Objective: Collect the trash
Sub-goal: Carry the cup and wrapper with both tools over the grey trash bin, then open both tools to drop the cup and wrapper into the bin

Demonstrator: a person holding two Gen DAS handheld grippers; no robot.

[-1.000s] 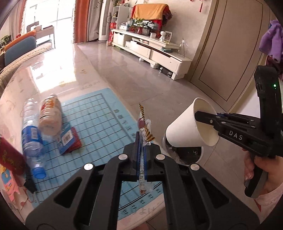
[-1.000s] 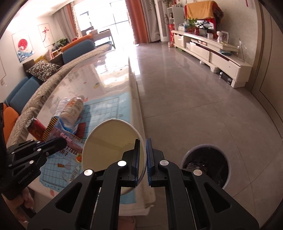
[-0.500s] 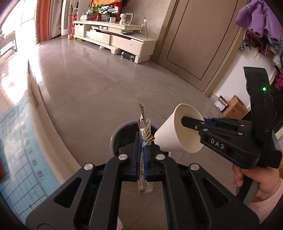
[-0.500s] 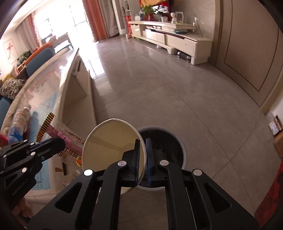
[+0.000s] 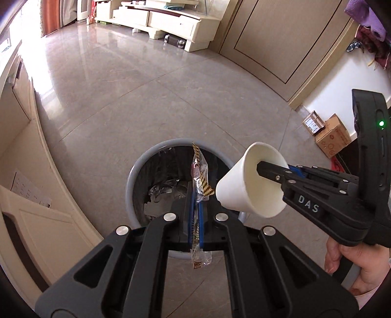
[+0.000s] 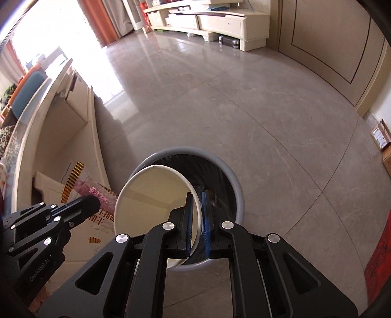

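My left gripper (image 5: 195,193) is shut on a clear snack wrapper (image 5: 200,171) with yellow-black striped ends, held over the grey trash bin (image 5: 136,171) lined with a black bag. My right gripper (image 6: 197,195) is shut on the rim of a white paper cup (image 6: 151,188), held over the same bin (image 6: 234,186). In the left wrist view the cup (image 5: 246,186) hangs just right of the wrapper, over the bin's right rim. In the right wrist view the wrapper (image 6: 97,195) and left gripper (image 6: 90,203) sit left of the cup. Crumpled trash (image 5: 161,193) lies in the bin.
A cream table side with drawers (image 5: 29,190) stands left of the bin. Cardboard boxes (image 5: 330,137) sit on the floor at the right by a door. A white TV cabinet (image 6: 215,22) lines the far wall. Grey tiled floor (image 6: 244,110) surrounds the bin.
Both grippers have swung from above the table and blue mat to above the trash bin, carrying the wrapper and the cup. Both grips are unchanged.
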